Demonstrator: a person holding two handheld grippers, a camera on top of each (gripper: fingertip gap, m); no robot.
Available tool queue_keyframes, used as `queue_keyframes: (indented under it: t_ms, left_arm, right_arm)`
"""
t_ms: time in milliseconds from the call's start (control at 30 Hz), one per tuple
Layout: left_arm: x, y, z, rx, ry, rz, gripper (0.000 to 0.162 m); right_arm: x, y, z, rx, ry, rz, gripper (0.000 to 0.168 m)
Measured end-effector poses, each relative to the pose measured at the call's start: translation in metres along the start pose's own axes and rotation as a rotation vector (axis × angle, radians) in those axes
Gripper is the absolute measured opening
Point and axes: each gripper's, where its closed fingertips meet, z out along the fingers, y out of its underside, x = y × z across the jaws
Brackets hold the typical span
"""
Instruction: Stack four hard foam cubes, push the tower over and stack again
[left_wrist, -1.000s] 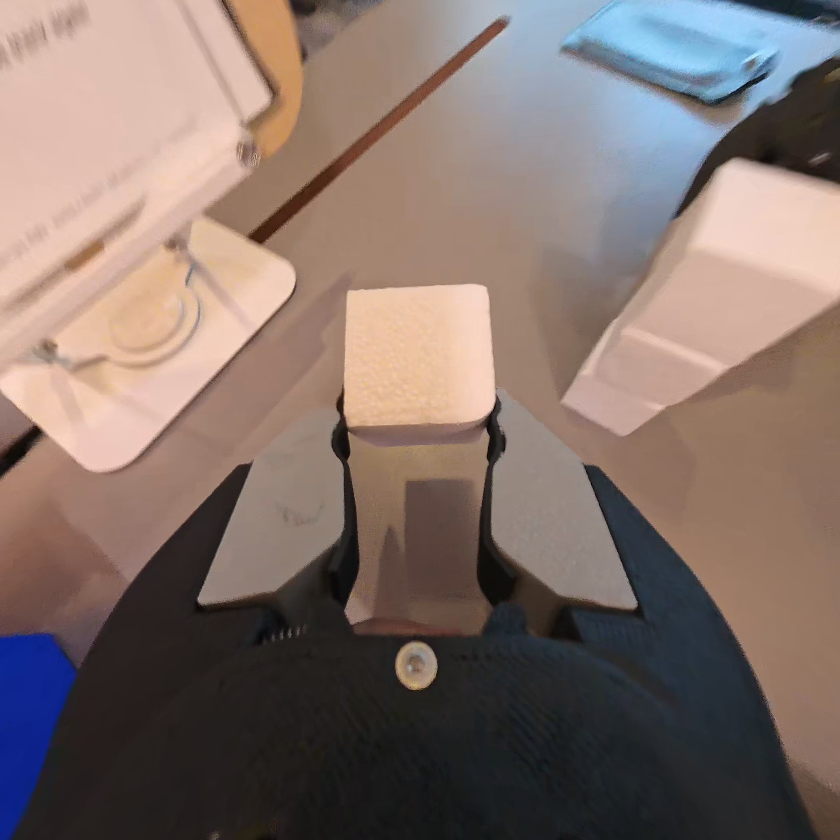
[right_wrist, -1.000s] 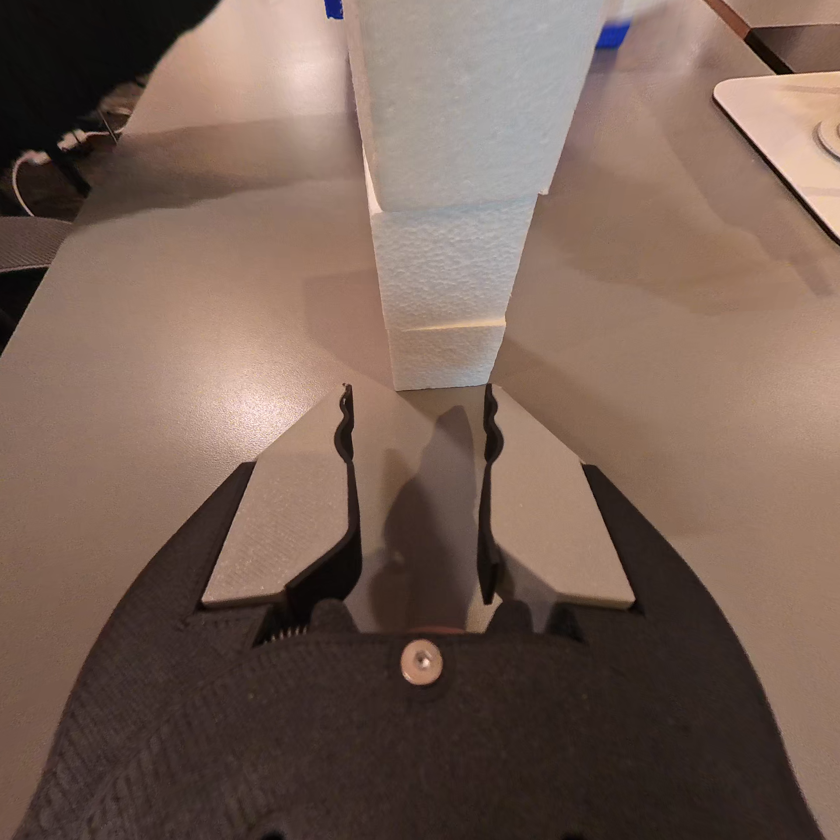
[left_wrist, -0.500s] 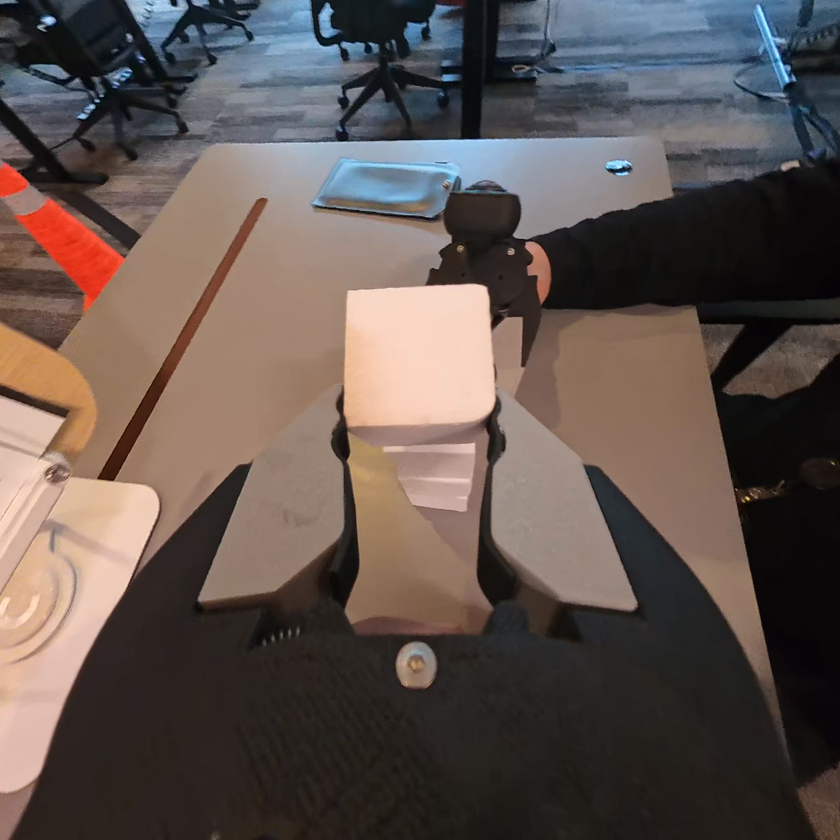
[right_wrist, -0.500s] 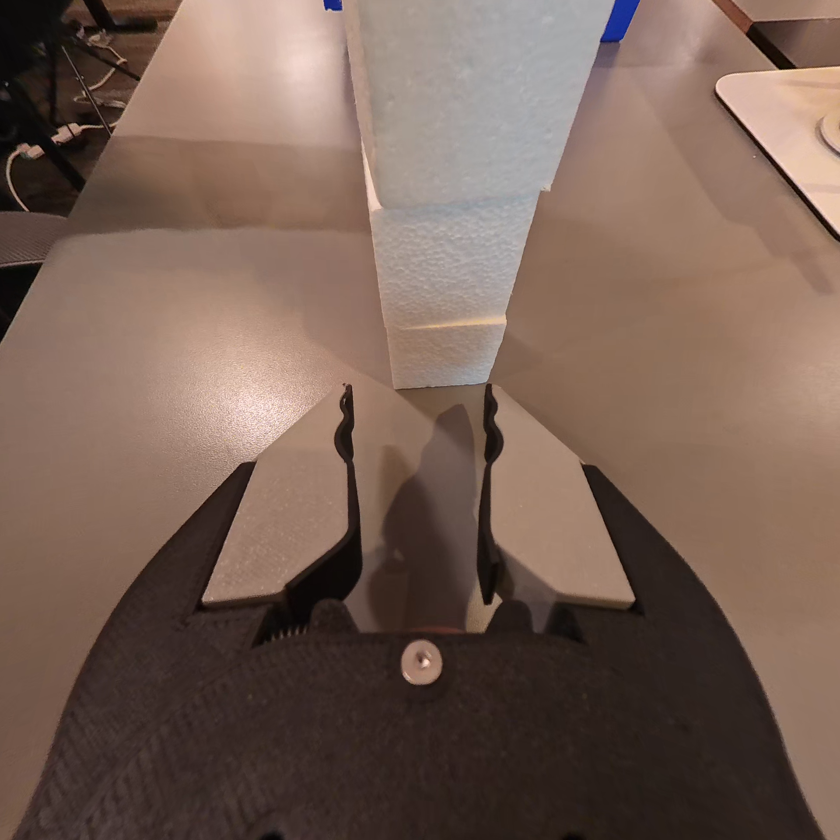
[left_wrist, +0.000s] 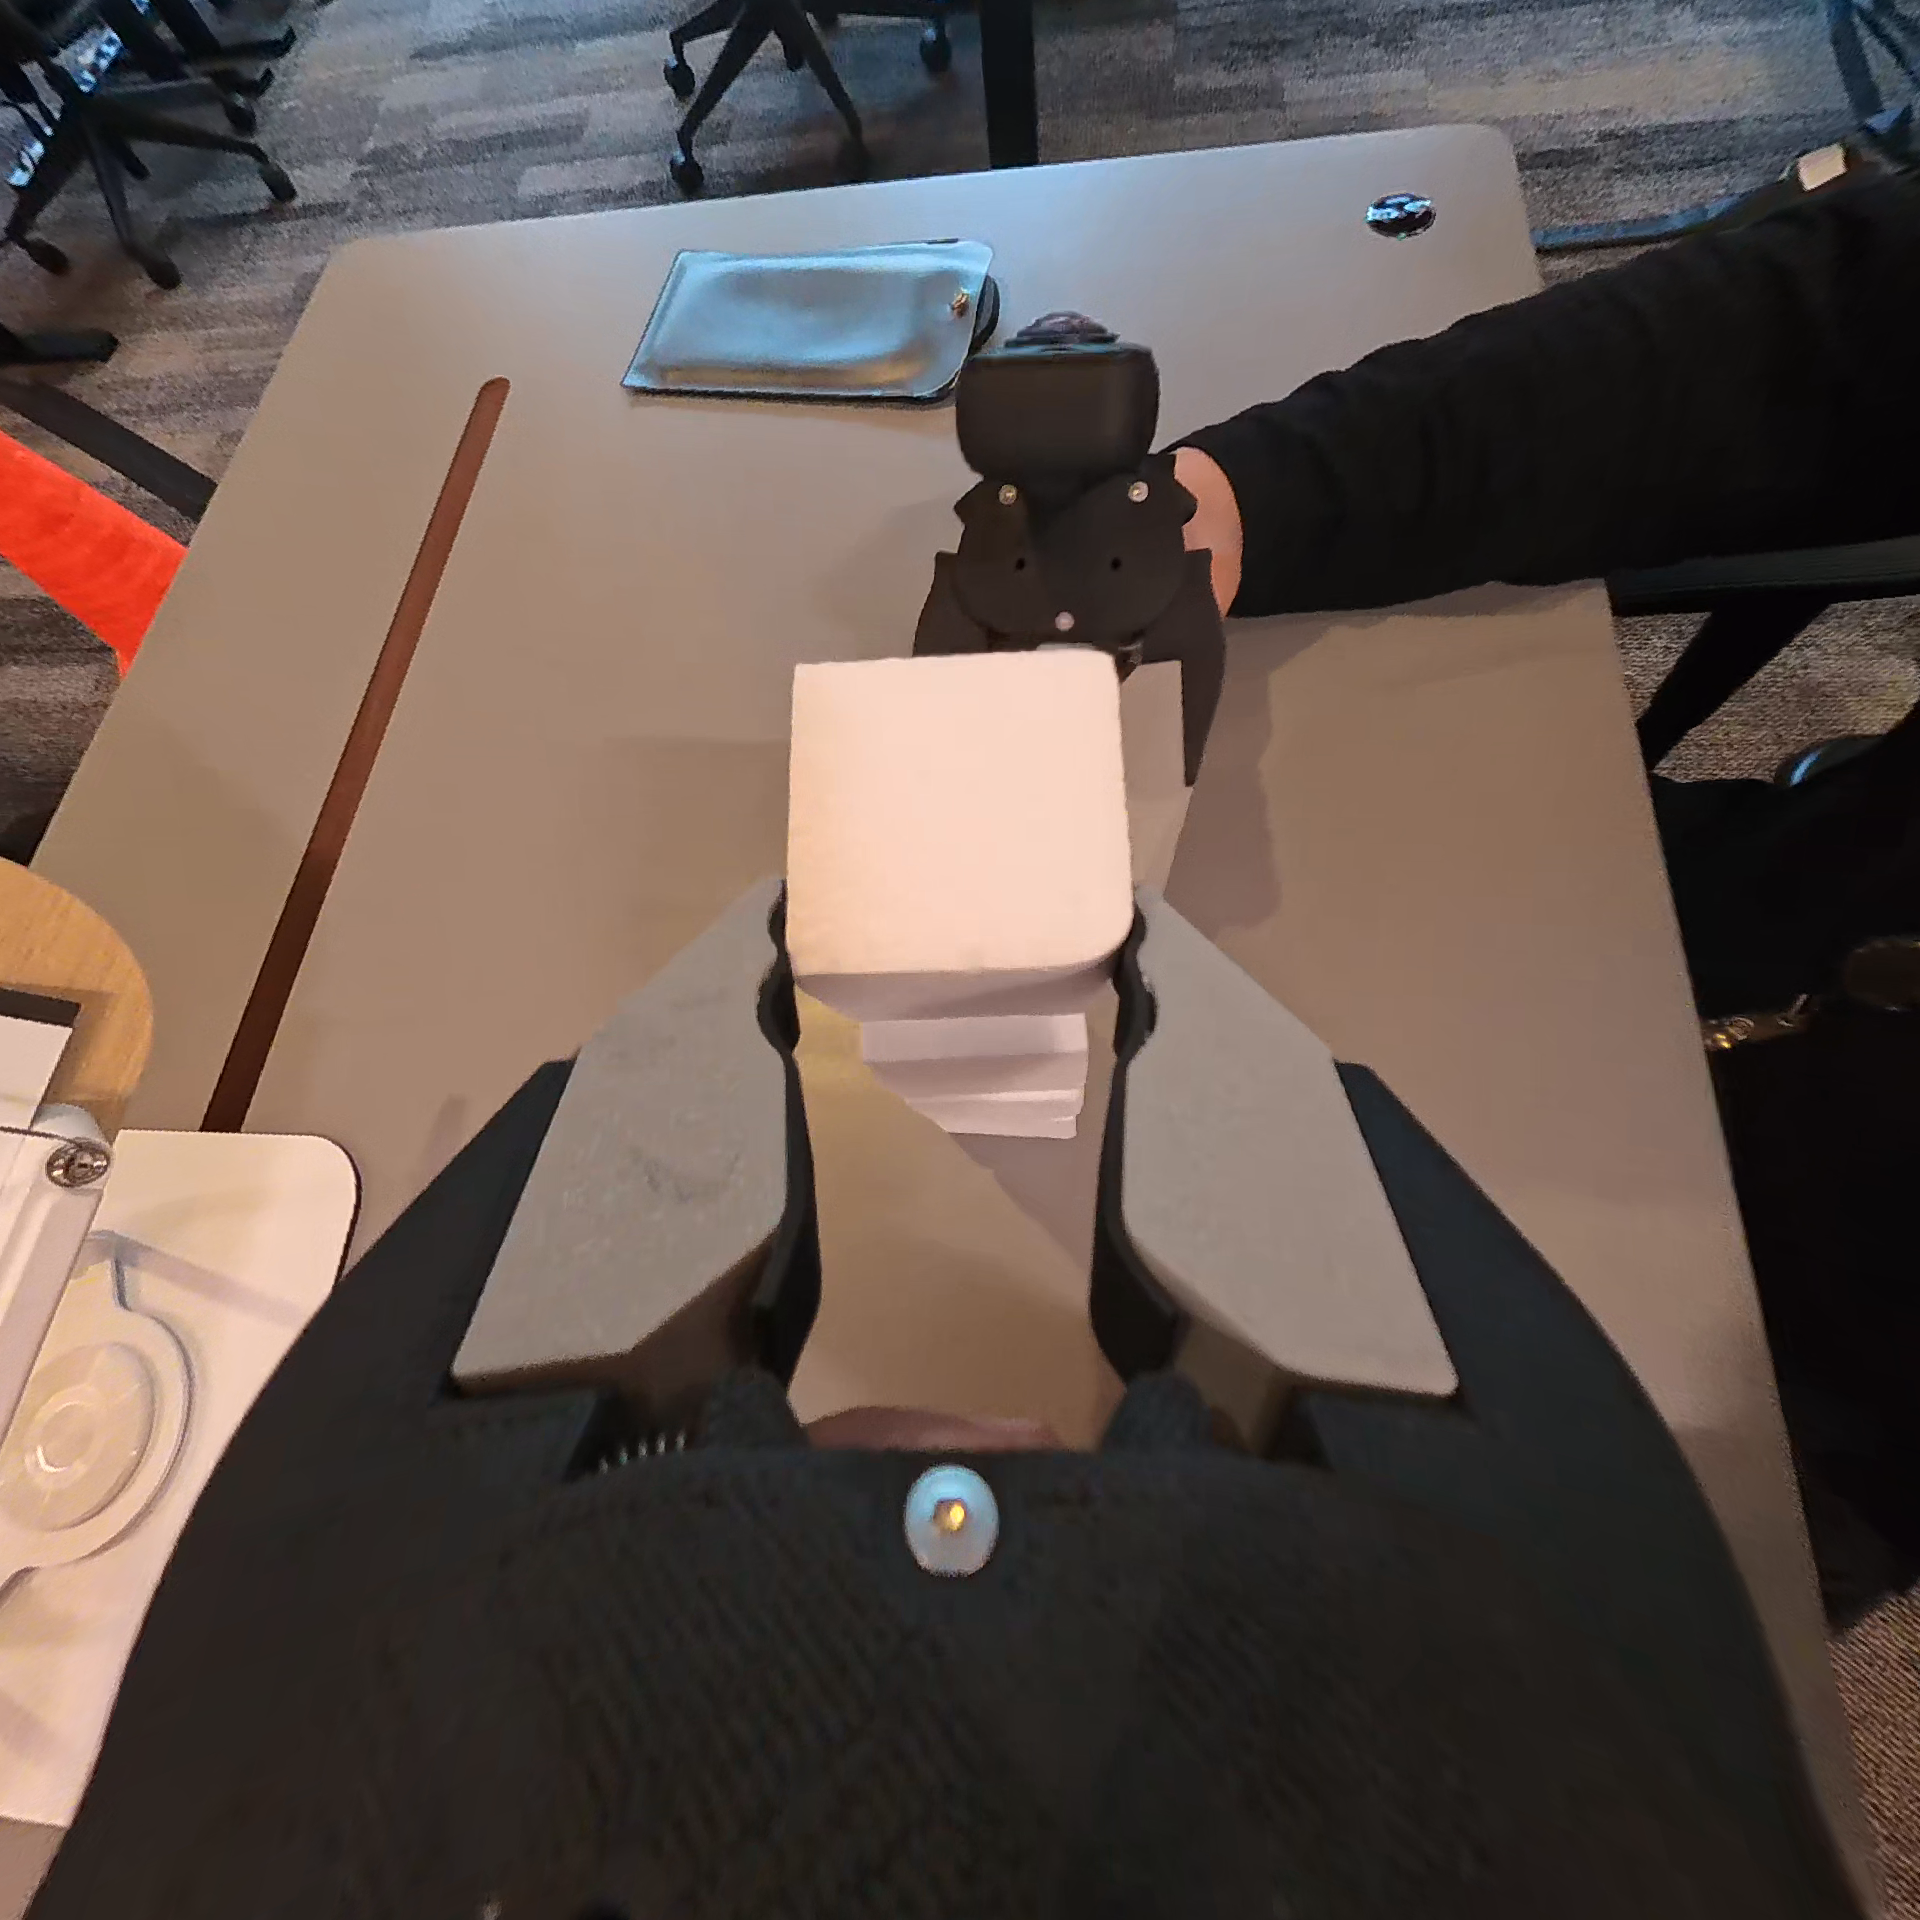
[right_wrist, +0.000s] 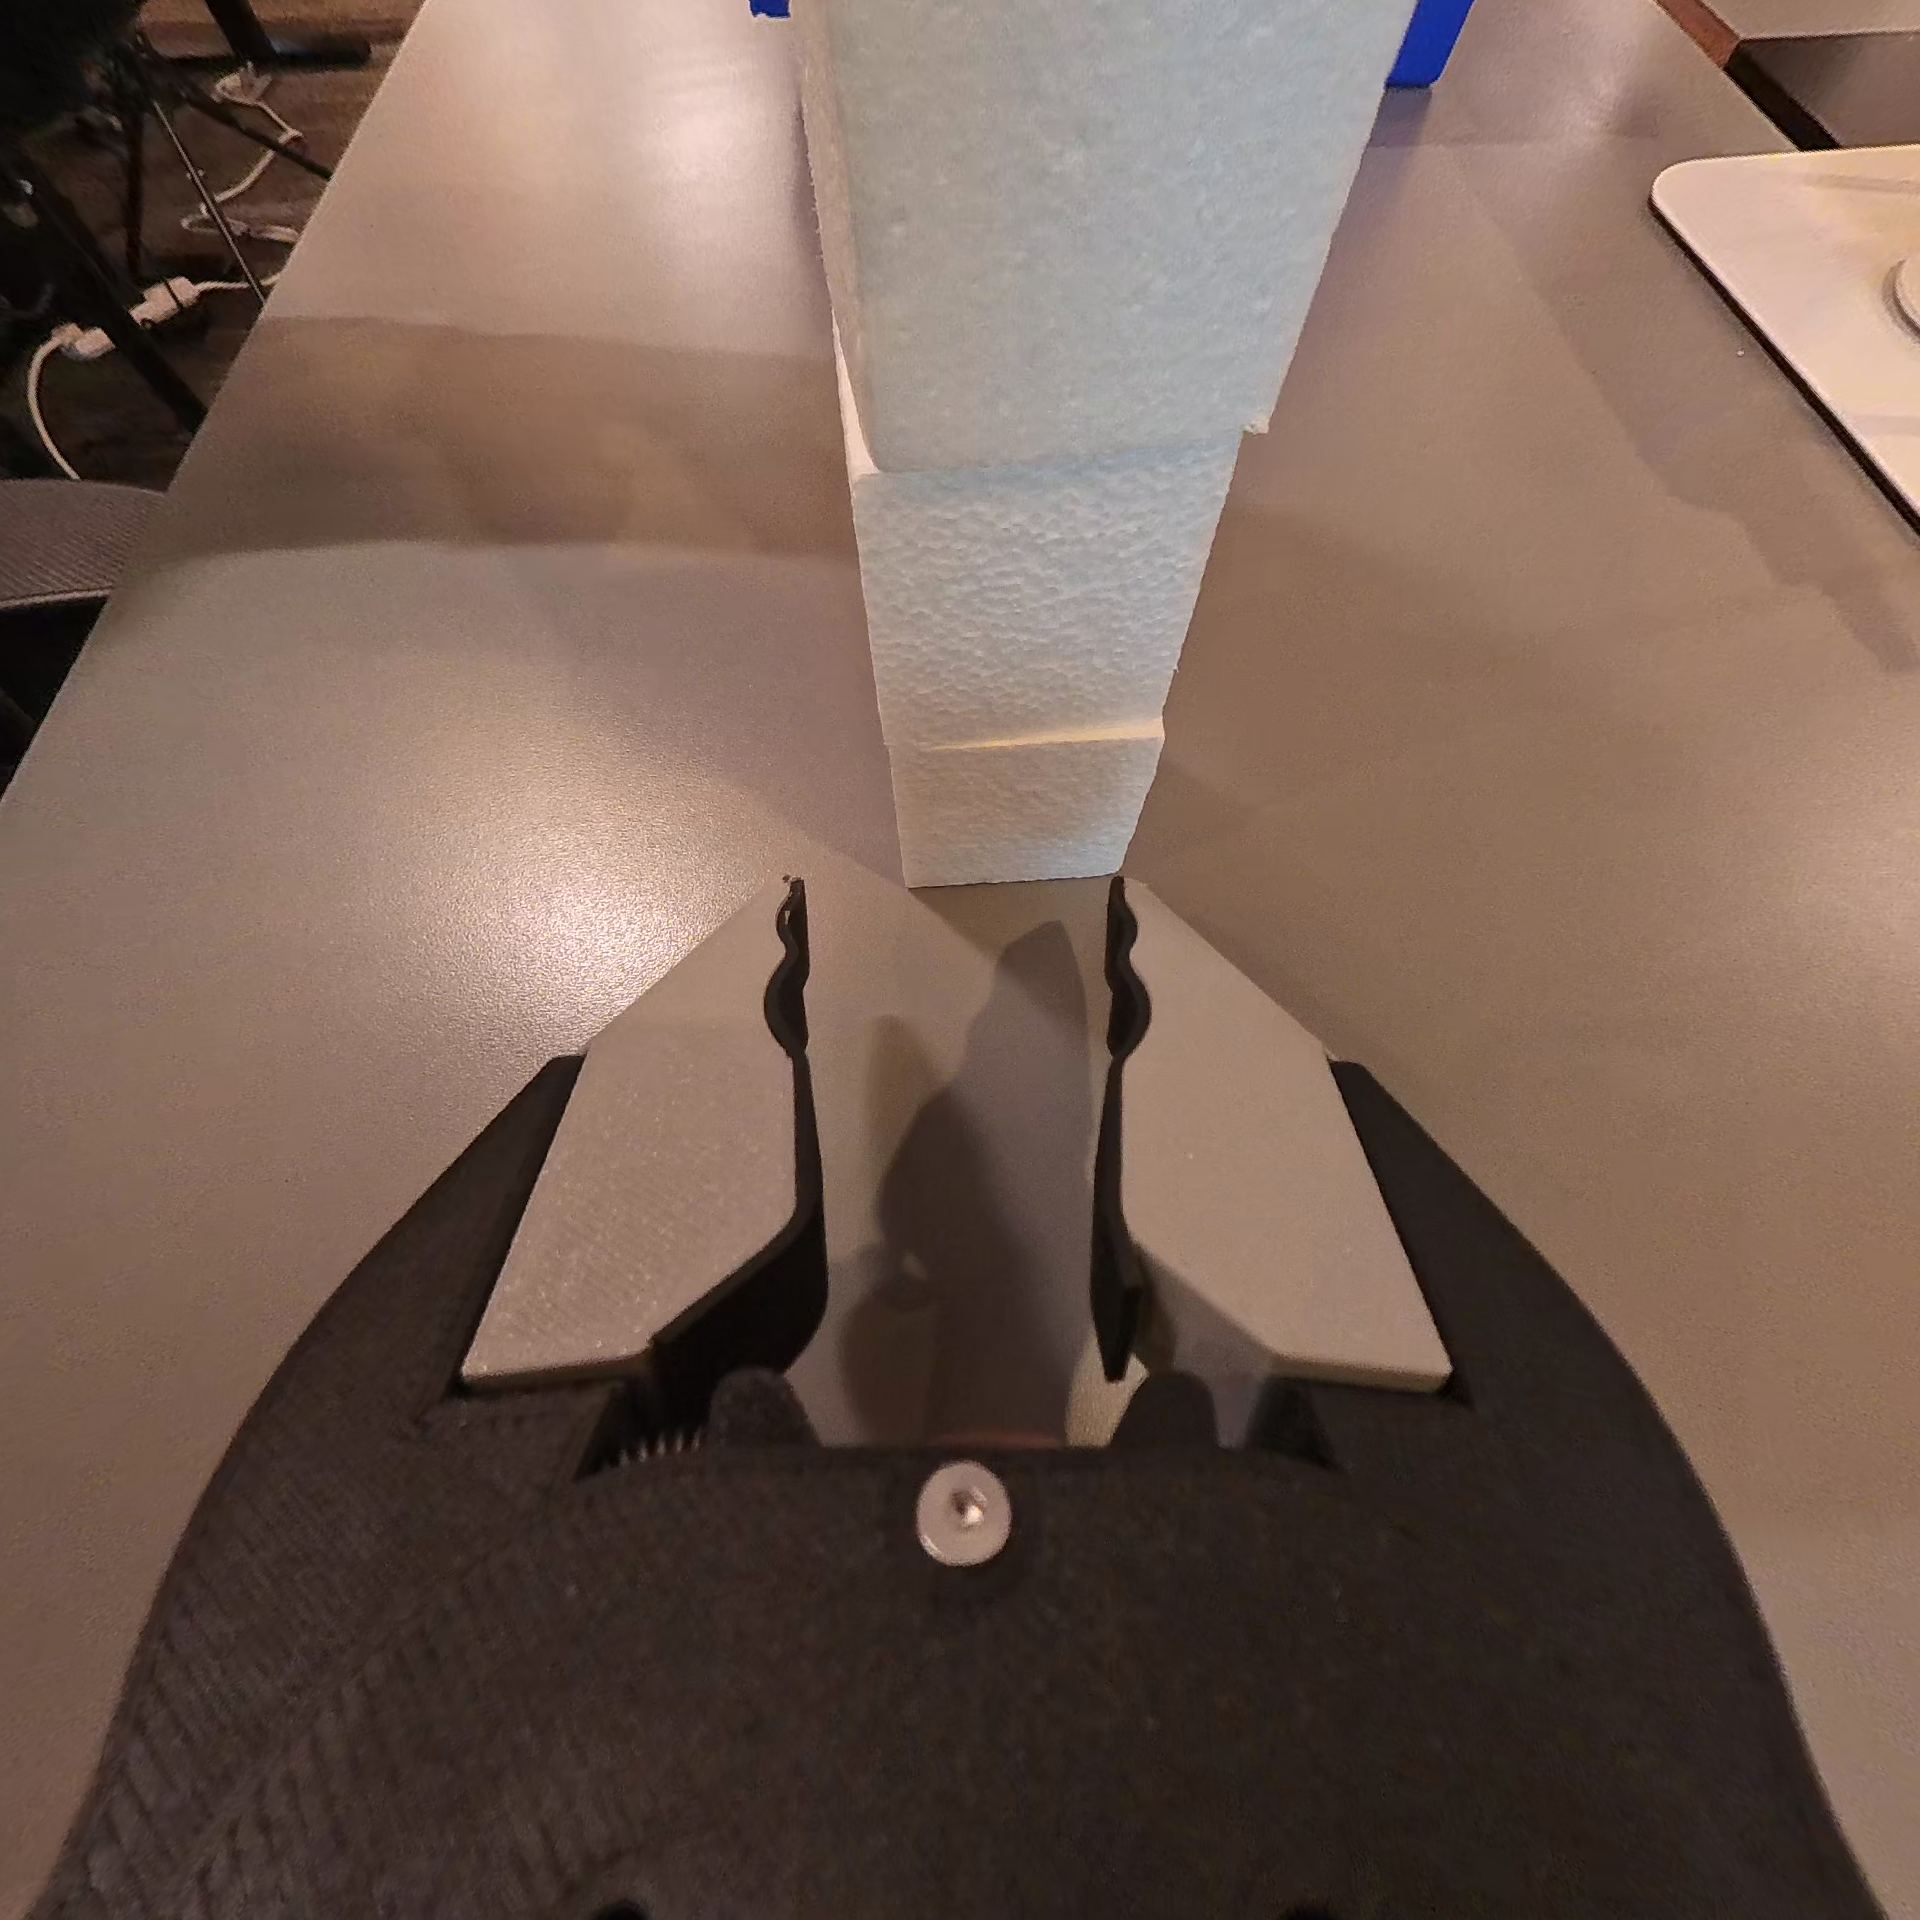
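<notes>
My left gripper (left_wrist: 956, 920) is shut on a white foam cube (left_wrist: 951, 810) and holds it directly above a stack of white foam cubes (left_wrist: 977, 1081); the cube hides most of the stack. In the right wrist view the stack (right_wrist: 1029, 613) shows three cubes, slightly offset, with its top cut off by the frame. My right gripper (right_wrist: 951, 904) is open and empty, low over the grey table (right_wrist: 416, 831), its tips just short of the bottom cube. It also shows beyond the stack in the left wrist view (left_wrist: 1070, 582), held by a hand in a black sleeve.
A grey pouch (left_wrist: 810, 322) lies at the table's far end. A white stand base (left_wrist: 177, 1299) sits at the near left and shows in the right wrist view (right_wrist: 1797, 281). A brown groove (left_wrist: 353, 748) runs along the left. A blue object (right_wrist: 1423, 42) lies behind the stack. The white stand base (left_wrist: 177, 1299) is about equally far from each gripper, around 35 centimetres.
My left gripper, still holding the cube, swung away from the white stand and came over the stack, then moved closer above it. The right gripper stayed put, open.
</notes>
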Motion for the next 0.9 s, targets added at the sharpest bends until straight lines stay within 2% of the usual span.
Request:
queue_keyframes:
  t_ms: [833, 900]
  left_arm:
    - [0.000, 0.013, 0.009, -0.038, 0.039, -0.031, 0.060]
    - [-0.002, 0.013, 0.009, -0.038, 0.028, -0.041, 0.068]
  right_arm:
    - [-0.001, 0.000, 0.000, 0.003, 0.000, 0.000, 0.055]
    - [-0.001, 0.000, 0.000, 0.003, 0.000, 0.000, 0.056]
